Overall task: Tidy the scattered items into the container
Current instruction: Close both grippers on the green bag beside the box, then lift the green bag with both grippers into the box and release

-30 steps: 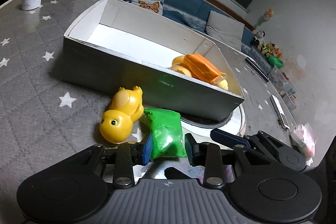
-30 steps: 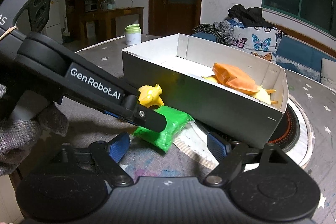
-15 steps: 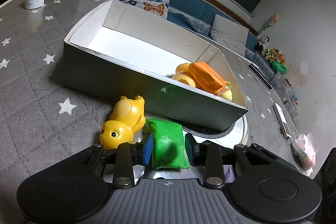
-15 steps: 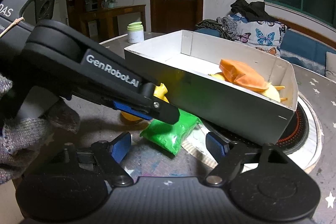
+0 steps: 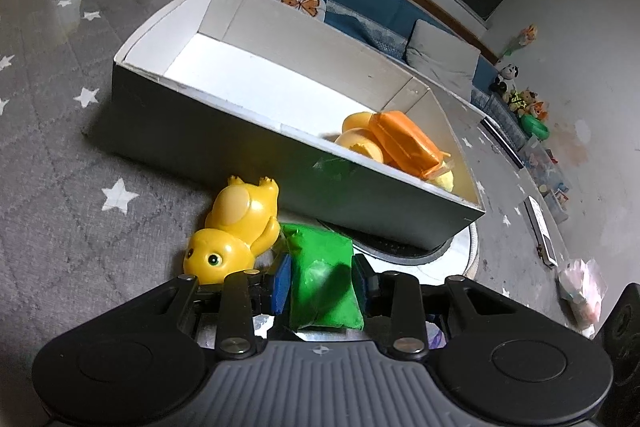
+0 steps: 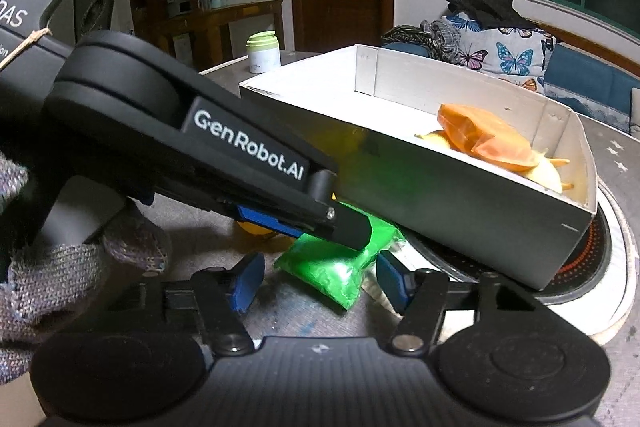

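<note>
1. Tongs first: your left tongs (image 5: 320, 281) have their blue pads pressed against both sides of the green packet (image 5: 324, 283), and they are closing a touch tighter than a second ago.
2. Your right tongs (image 6: 316, 285) stood wide a second ago; now they are closing, with the packet's near end between the pads but not yet pinched from what shows.
3. In the left wrist view the packet sits a little deeper between the pads than before. Its far end looks to rest on the starred table (image 5: 60, 155), just in front of the white box (image 5: 224, 143) and touching the yellow toy (image 5: 236, 231).
4. Meaning for the task: the packet looks secured by the left, so the lift over the near wall is probably next. A second grip from the right seems unnecessary and may tug the soft bag.
5. Inside the box, an orange packet (image 5: 404, 141) and yellow pieces lie at the right end; the yellow toy remains outside.
</note>
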Demonstrator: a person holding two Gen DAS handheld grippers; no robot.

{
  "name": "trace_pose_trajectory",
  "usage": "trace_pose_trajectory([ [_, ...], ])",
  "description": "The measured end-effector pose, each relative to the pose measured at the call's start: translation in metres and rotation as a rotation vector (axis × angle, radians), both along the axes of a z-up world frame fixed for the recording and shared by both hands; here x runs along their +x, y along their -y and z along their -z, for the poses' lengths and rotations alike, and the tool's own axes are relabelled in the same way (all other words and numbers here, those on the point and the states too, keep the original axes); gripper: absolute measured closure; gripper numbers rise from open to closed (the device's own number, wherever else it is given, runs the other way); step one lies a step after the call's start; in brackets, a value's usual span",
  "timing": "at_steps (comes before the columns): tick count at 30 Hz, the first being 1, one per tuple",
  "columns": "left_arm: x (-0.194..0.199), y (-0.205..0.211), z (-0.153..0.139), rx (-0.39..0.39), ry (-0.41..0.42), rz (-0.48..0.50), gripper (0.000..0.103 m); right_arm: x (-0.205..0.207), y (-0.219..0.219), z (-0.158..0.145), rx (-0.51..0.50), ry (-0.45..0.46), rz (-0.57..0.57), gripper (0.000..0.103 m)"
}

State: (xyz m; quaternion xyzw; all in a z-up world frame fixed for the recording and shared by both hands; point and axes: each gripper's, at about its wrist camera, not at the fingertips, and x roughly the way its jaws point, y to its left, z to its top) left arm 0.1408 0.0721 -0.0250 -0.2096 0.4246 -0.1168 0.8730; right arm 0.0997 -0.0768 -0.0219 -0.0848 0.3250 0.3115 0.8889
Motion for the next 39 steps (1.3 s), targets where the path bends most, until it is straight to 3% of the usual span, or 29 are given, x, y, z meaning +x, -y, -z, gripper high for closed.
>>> trace_pose_trajectory([
  [2, 0.000, 0.001, 0.001, 0.002, 0.000, 0.005, 0.068, 0.000, 0.001, 0.001, -0.002, 0.001, 0.007, 0.048],
  [11, -0.009, 0.004, -0.006, 0.013, 0.023, 0.016, 0.069, -0.006, 0.004, -0.004, 0.004, 0.019, 0.015, 0.050],
  [24, -0.025, 0.008, -0.047, 0.040, 0.124, 0.011, 0.069, -0.022, 0.009, -0.036, 0.029, 0.122, 0.007, 0.051],
  [39, 0.012, -0.002, -0.078, 0.057, 0.208, -0.014, 0.069, 0.019, -0.005, -0.067, 0.064, 0.202, 0.024, 0.051],
])
